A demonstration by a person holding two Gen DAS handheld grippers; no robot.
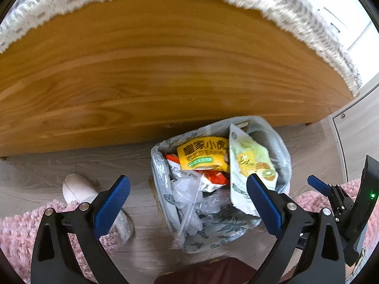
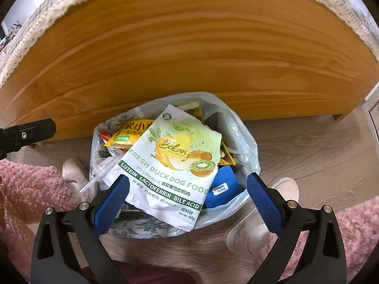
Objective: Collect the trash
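In the left wrist view a white slipper (image 1: 81,190) lies at 8 o'clock on the grey floor (image 1: 59,168), partly behind the left gripper's (image 1: 188,204) left finger, with pink fleece (image 1: 21,227) below it. That gripper's blue pads (image 1: 112,204) stand wide apart and hold nothing. Between them, at 6 o'clock, is the bin (image 1: 220,182), lined with a leaf-printed bag (image 1: 222,229) and standing just in front of a wooden panel (image 1: 165,71). In the bin lie clear plastic (image 1: 189,196), a yellow packet (image 1: 203,153) over a red-and-white wrapper (image 1: 213,177), and a dog food pouch (image 1: 251,163) standing on edge at the bin's right. At 4 o'clock the right gripper (image 1: 324,188) shows from the side.

In the right wrist view a slipper (image 2: 73,172) sits at 8 o'clock. The right gripper's fingers (image 2: 111,203) are spread apart, empty, just over the bin's (image 2: 246,146) near rim. The pouch (image 2: 175,163) lies on top of the trash, face up, covering most of the yellow packet (image 2: 125,135). A blue block (image 2: 222,187) sits at its right. A second slipper (image 2: 248,232) lies at 4 o'clock.
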